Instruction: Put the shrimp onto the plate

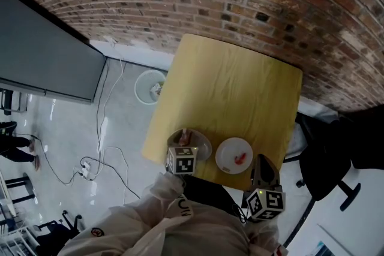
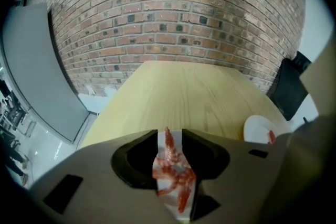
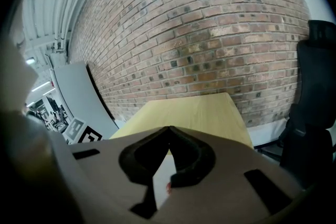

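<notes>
Where the left tongs (image 2: 169,132) stand closed in on the shrimp (image 2: 173,171), the pads appear to bear on both of its flanks. The shrimp lies over the pale floor of the grey dish (image 1: 204,142), at the near edge of the counter (image 1: 234,87). The step in hand is judged to be the pick-up. The grip should be just firm enough to hold the soft body and legs without crushing them. The lift should go straight up until clear of the dish rim, then across to the white plate (image 1: 227,148) just beside it. The set-down belongs on a bare part, apart from the second shrimp (image 1: 240,157) lying there. The right tongs (image 3: 169,128) are pressed together with nothing between them and hover over the white plate; they should leave the transfer path free.

In the head view the marker cube (image 1: 182,160) covers the left tongs' tips and much of the grey dish, so whether more shrimp lie there cannot be told. Whether the shrimp has lifted off the dish floor cannot be made out either.
</notes>
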The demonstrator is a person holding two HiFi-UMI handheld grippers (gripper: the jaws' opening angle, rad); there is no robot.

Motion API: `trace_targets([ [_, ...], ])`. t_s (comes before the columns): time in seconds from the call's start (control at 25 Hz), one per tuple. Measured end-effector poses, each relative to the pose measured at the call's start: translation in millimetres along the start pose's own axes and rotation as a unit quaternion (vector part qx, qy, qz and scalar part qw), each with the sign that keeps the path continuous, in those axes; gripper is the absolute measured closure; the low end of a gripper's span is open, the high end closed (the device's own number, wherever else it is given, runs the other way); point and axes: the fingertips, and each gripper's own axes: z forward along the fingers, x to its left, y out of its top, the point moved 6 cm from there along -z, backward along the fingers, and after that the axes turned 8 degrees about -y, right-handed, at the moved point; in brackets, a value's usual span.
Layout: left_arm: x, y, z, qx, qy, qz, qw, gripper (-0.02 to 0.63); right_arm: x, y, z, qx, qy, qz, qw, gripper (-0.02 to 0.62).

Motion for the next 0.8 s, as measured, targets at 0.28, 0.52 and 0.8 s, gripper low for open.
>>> trace_targets([
  [0.28, 0.1, -2.2, 3.8, 0.013, -0.003, -0.001, 0.9999, 0.476, -0.9, 0.4, 2.4, 0.001, -0.001, 0.001, 1.000, 0.572],
  [0.52, 2.0, -4.8, 7.1, 0.021, -0.006, -0.009, 0.9997, 0.495, -1.8, 0.6, 3.4, -0.001, -0.002, 0.002, 1.000, 0.572],
  [0.8, 3.1, -4.9, 9.1, 0.026, -0.001, -0.009, 0.9996, 0.520, -3.0, 2.9, 2.8, 0.000, -0.005, 0.002, 1.000, 0.572],
])
